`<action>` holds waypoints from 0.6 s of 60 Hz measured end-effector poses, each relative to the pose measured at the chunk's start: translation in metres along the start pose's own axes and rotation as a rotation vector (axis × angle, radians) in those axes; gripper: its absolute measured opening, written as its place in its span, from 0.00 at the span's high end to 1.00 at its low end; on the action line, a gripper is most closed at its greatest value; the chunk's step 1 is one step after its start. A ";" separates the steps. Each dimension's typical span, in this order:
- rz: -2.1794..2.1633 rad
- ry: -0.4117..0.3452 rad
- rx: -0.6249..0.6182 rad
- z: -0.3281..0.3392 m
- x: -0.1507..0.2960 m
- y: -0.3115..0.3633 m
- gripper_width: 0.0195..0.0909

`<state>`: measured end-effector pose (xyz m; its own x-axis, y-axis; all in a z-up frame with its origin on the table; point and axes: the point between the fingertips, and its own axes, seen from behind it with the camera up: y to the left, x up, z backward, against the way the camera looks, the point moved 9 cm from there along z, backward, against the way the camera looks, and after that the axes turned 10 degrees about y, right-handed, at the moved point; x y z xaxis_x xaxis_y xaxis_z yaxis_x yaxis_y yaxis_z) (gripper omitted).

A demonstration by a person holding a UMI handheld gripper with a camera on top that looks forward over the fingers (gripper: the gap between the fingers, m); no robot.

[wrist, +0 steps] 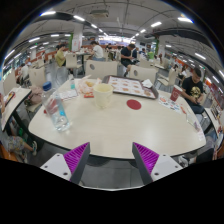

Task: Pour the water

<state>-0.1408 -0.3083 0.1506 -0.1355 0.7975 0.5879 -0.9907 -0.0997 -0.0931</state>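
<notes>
Here, 1 gripper (112, 157) held above the near edge of a round pale table (120, 130), its 2 fingers spread wide with nothing between them. Purple pads (76, 155) showing on the inner faces of both fingers, angled toward each other.

Ahead of the left finger and well apart from it, a clear plastic bottle (57, 115) standing upright on the table, holding what looks like water. Farther across the table, beyond the gap between the fingers, a pale cup (103, 95) standing upright, with smaller white items just beside it, too small to identify. To the right of the cup, a flat rectangular tray (133, 87) with a dark rim, and just in front of it a small red round thing (134, 103) lying flat. Near the table's right edge, a few more small items, 1 of them reddish, not clear enough to name.

Around the table, several people seated or standing: 1 person (192, 88) at the right side leaning toward the table, others in the background near more tables and chairs. Overhead, rows of bright ceiling lights (80, 18) across a large open room.
</notes>
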 end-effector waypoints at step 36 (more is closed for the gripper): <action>-0.070 -0.284 0.090 -0.090 0.090 0.203 0.22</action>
<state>-0.3523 -0.2031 0.1119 -0.0528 0.6072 0.7928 -0.9934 -0.1128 0.0201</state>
